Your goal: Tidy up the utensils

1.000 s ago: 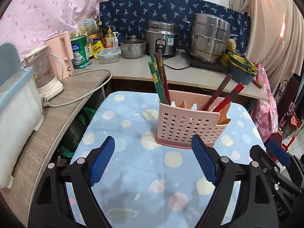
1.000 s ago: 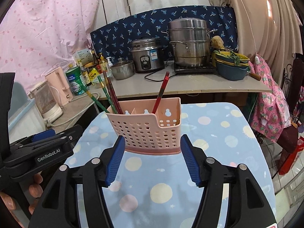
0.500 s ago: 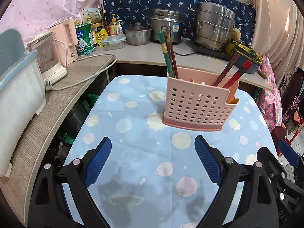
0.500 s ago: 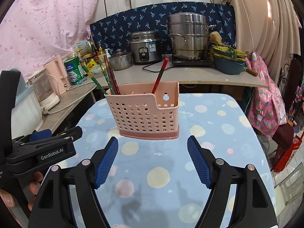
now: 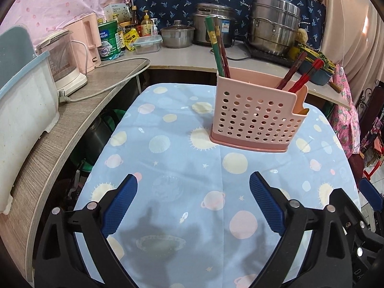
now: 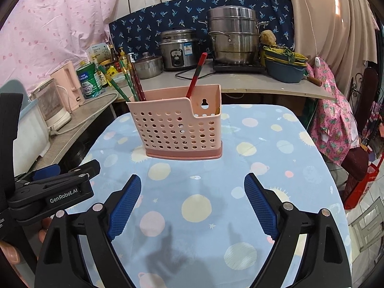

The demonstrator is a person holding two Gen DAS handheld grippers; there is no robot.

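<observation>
A pink perforated utensil holder (image 5: 256, 120) (image 6: 180, 124) stands upright on the blue planet-print tablecloth (image 5: 168, 168). Green and dark red chopsticks (image 5: 216, 48) lean in its left compartment, and red and brown chopsticks (image 5: 300, 74) in its right one. My left gripper (image 5: 193, 180) hovers over the cloth short of the holder, jaws opening, nothing between them. My right gripper (image 6: 192, 178) does the same from the other side, jaws also opening and empty. The left gripper (image 6: 55, 187) shows in the right wrist view at the left edge, held by a hand.
A curved wooden counter (image 5: 72, 120) runs along the left with a white tub (image 5: 21, 110), a blender (image 5: 62, 60) and a pink kettle (image 5: 84, 43). At the back stand a rice cooker (image 6: 178, 50), a steel steamer (image 6: 232, 36) and a blue basin (image 6: 285, 69). Pink cloth (image 6: 336, 120) hangs beyond the table's right edge.
Both grippers have drawn back from the holder and sunk toward the cloth. Their jaws stand wider than before. The holder and chopsticks have not moved.
</observation>
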